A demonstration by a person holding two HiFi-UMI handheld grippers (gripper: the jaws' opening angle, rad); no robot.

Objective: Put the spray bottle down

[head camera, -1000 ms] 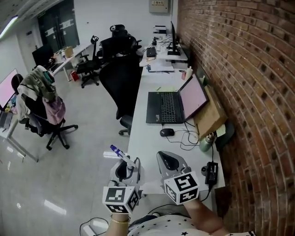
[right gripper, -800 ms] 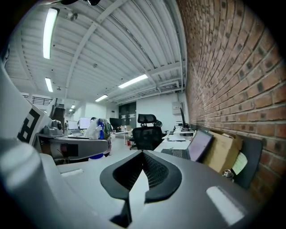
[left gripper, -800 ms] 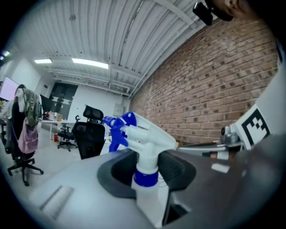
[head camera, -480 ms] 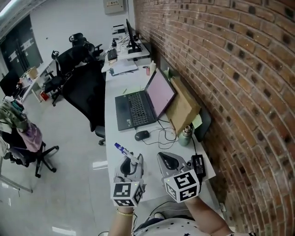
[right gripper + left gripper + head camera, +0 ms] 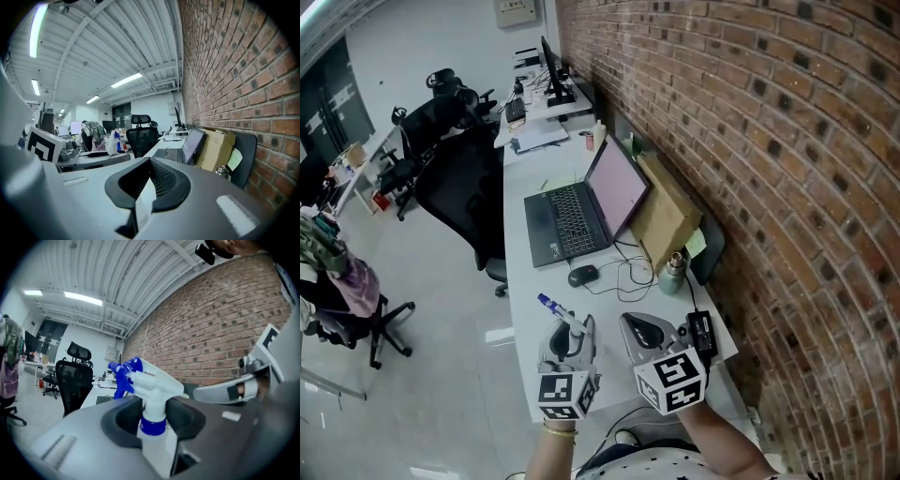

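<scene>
Pinching the spray bottle point(image 5: 155, 384) by its stiff neck, the left gripper point(image 5: 570, 336) bore seemingly light, slick plastic; the right gripper point(image 5: 150, 183) sat closed, empty.

Left hand-held gripper point(image 5: 568, 339) gripping spray bottle point(image 5: 571, 323), laptop point(image 5: 570, 213) on desk point(image 5: 521, 277)

Grey left claw point(image 5: 573, 329), star-print dark top point(image 5: 656, 464)

Counts: 2 grippers, i.e. left gripper point(image 5: 570, 330) and right gripper point(image 5: 643, 330). 1 spray bottle point(image 5: 560, 315). 1 long worktop point(image 5: 517, 281). On it: 1 laptop point(image 5: 581, 206), 1 mouse point(image 5: 581, 276), 1 cardboard box point(image 5: 666, 220), 1 metal flask point(image 5: 673, 272), 1 power brick point(image 5: 703, 330). Far end: 1 monitor point(image 5: 548, 58). Chairs: 3 clear, namely big black chair point(image 5: 459, 187), second chair point(image 5: 441, 98), chair with clothes point(image 5: 380, 323); further ones too small to count.
</scene>
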